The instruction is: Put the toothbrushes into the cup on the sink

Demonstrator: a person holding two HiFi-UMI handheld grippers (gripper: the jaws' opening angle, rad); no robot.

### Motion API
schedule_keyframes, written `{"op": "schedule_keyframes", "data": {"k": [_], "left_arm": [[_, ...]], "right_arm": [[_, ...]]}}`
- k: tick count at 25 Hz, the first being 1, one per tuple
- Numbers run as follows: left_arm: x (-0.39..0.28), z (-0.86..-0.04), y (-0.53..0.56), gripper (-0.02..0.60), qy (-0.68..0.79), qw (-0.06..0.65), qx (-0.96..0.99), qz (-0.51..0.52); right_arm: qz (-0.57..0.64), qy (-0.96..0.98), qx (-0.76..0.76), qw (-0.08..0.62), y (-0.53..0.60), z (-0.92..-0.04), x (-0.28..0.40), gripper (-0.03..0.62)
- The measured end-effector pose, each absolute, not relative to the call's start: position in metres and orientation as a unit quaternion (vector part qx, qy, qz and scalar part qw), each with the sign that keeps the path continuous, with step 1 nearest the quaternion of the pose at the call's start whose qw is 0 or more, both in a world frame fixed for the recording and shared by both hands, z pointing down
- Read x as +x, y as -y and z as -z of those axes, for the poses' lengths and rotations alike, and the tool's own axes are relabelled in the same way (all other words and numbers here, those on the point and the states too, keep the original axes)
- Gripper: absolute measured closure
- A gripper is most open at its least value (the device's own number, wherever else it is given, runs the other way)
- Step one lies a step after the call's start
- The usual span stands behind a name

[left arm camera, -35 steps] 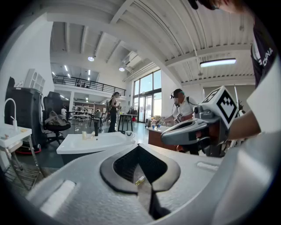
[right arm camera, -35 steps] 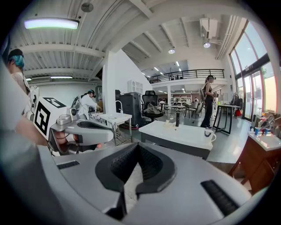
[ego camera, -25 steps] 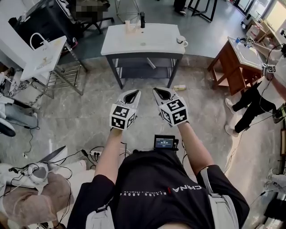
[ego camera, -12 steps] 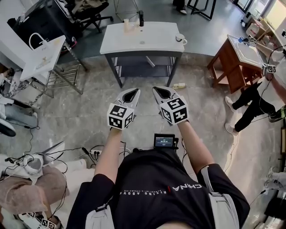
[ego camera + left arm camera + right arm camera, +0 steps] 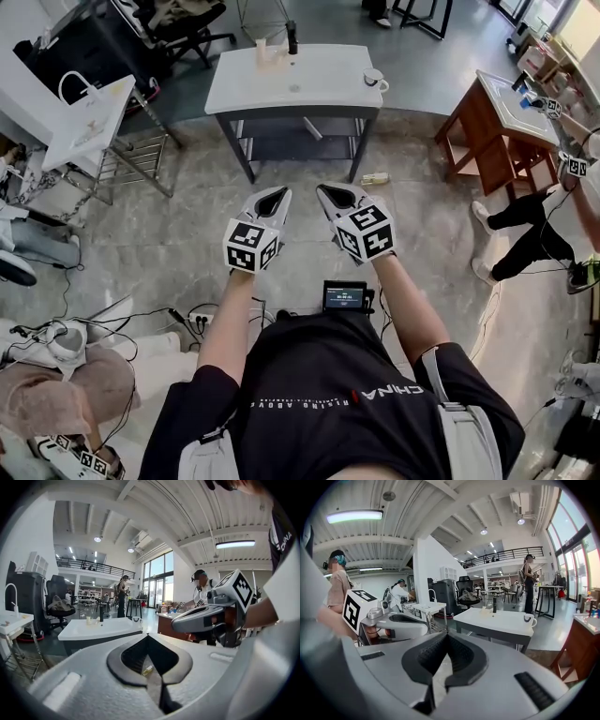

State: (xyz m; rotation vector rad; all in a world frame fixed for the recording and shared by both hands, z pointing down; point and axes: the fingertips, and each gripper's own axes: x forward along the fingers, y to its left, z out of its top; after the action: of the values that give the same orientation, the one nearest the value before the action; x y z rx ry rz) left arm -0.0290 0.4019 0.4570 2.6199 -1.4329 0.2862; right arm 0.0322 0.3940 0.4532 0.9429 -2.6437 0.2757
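The white sink table stands ahead of me across the tiled floor, with a black faucet at its far edge. A white cup sits on its right end; it also shows in the left gripper view and the right gripper view. I cannot make out any toothbrushes. My left gripper and right gripper hang side by side at waist height, well short of the sink. Both are shut with nothing between the jaws, as the left gripper and right gripper views confirm.
A small pale box lies on the floor near the sink's right leg. A wooden table and a person are at the right. A metal rack with a white bag stands left. Cables trail by my feet.
Both grippers have stayed nearly still and shut. The head view has drifted slightly, and the person at the right has shifted.
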Motion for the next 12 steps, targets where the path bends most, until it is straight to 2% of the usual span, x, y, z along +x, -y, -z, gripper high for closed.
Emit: {"op": "schedule_keyframes", "data": {"k": [12], "left_arm": [[0.021, -0.463, -0.386, 0.575, 0.497, 0.076, 0.858, -0.103]], "right_arm": [[-0.097, 0.928, 0.324, 0.157, -0.372, -0.457, 0.089, 0.585]]}}
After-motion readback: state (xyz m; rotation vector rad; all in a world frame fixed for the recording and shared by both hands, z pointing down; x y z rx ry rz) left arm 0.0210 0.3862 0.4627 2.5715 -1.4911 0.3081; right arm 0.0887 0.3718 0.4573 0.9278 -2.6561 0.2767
